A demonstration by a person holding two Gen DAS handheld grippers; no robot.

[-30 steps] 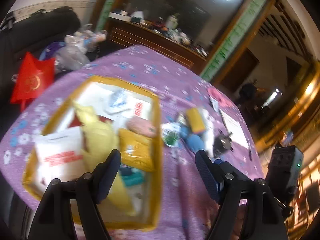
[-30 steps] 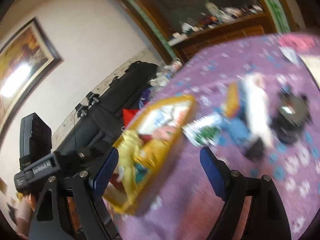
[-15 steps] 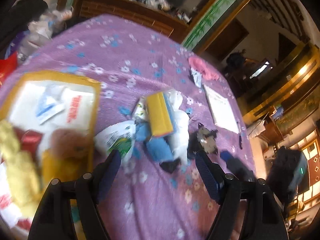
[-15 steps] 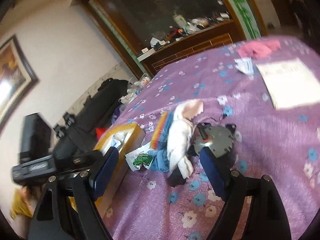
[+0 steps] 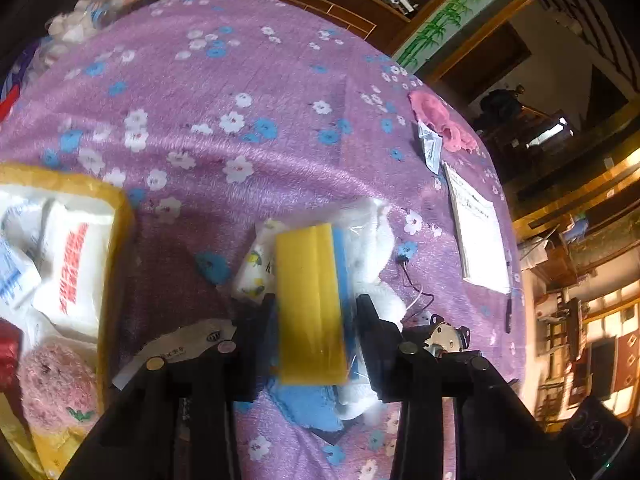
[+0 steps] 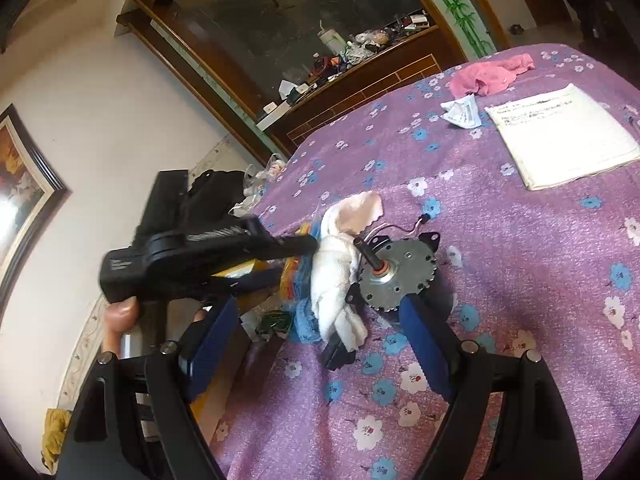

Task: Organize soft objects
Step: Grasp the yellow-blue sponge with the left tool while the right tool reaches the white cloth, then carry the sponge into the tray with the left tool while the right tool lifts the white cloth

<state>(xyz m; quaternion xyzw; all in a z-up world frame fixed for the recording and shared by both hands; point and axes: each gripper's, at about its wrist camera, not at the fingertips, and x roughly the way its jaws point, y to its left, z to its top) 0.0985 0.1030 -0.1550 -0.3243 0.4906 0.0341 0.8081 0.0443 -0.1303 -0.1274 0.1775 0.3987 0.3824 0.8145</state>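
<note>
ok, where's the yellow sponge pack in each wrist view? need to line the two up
Left wrist: yellow sponge pack sits bottom center, between the fingers of the left gripper, which has closed in on it.
Right wrist: only a yellow-orange sliver shows left of center, behind the left gripper's body.
Shared landmark: the white towel right beside the pack.

The left wrist view is taken from very close, looking down along the left gripper [image 5: 316, 320] at a yellow sponge [image 5: 310, 304] in the lower middle of the frame. The right wrist view is taken from farther back and lower, facing across the purple tablecloth [image 6: 520, 280]. The white cloth [image 6: 336, 276], small motor [image 6: 396, 276] and notebook [image 6: 560, 140] are shared by both views.
</note>
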